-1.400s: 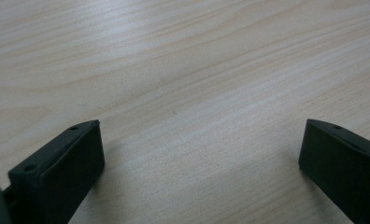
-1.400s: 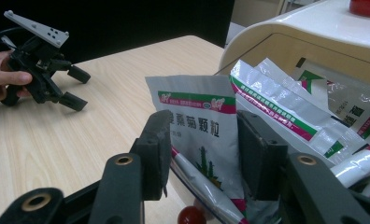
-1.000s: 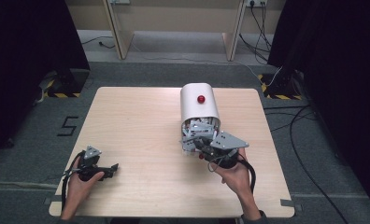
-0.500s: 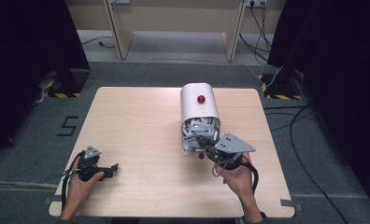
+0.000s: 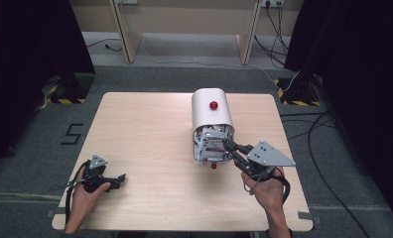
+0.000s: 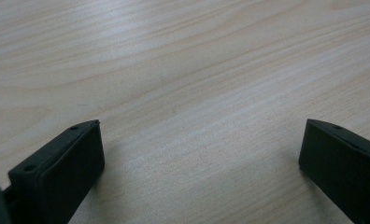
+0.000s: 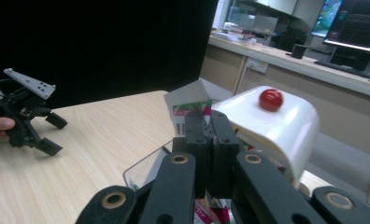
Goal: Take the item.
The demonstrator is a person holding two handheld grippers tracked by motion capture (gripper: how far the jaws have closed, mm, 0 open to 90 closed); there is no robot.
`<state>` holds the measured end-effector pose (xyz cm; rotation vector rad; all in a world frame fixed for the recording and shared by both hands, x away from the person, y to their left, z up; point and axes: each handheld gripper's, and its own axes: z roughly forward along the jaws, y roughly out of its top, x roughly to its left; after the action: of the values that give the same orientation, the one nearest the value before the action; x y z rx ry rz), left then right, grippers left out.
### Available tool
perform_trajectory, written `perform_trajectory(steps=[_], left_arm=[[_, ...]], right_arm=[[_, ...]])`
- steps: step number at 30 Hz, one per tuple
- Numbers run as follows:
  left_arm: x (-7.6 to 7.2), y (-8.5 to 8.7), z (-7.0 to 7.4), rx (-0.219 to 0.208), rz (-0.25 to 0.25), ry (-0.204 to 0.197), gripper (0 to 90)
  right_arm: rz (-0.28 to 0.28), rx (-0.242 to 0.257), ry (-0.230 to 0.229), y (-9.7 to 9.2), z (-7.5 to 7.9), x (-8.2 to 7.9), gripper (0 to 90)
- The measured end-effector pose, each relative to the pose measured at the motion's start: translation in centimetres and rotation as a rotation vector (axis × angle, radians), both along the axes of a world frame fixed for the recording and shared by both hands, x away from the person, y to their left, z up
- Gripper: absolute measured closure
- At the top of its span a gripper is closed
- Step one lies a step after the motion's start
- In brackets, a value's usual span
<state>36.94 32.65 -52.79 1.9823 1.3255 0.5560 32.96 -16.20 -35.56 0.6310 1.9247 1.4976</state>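
A white domed box (image 5: 212, 111) with a red knob (image 5: 214, 105) lies on its side mid-table, its open end toward me. Several packets and a clear tray (image 5: 209, 148) stick out of that end, with a small red ball (image 5: 214, 166) below them. My right gripper (image 5: 232, 147) is at the box's opening. In the right gripper view its jaws (image 7: 210, 126) are pressed together on the edge of a white, green and red packet (image 7: 188, 103). My left gripper (image 5: 116, 179) rests low over bare wood at the front left, open (image 6: 202, 123), nothing between its jaws.
The light wooden table (image 5: 145, 134) has bare room across its left half and along the front. Dark curtains stand at both sides. Cables trail on the grey floor (image 5: 303, 134) to the right, and desk legs stand beyond the far edge.
My right gripper has drawn back toward the right front, away from the box's opening. The left gripper has stayed put.
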Motion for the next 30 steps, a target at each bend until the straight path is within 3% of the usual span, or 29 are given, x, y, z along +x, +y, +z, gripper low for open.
perform_trajectory(steps=[12,18,23,30], left_arm=[[0.0,0.0,0.0,0.000,0.000,0.000,0.0],[0.0,0.0,0.0,0.000,0.000,0.000,0.0],[0.0,0.0,0.0,-0.001,0.000,0.000,0.0],[0.0,0.0,0.0,-0.001,0.000,0.000,0.0]], right_arm=[[-0.059,0.036,-0.026,-2.4,0.8,-0.3,89.4],[-0.109,0.060,-0.048,-4.6,1.3,-0.5,89.5],[-0.138,0.065,-0.047,-5.6,1.2,-0.5,89.6],[-0.172,0.066,-0.008,-6.5,0.2,0.4,89.5]])
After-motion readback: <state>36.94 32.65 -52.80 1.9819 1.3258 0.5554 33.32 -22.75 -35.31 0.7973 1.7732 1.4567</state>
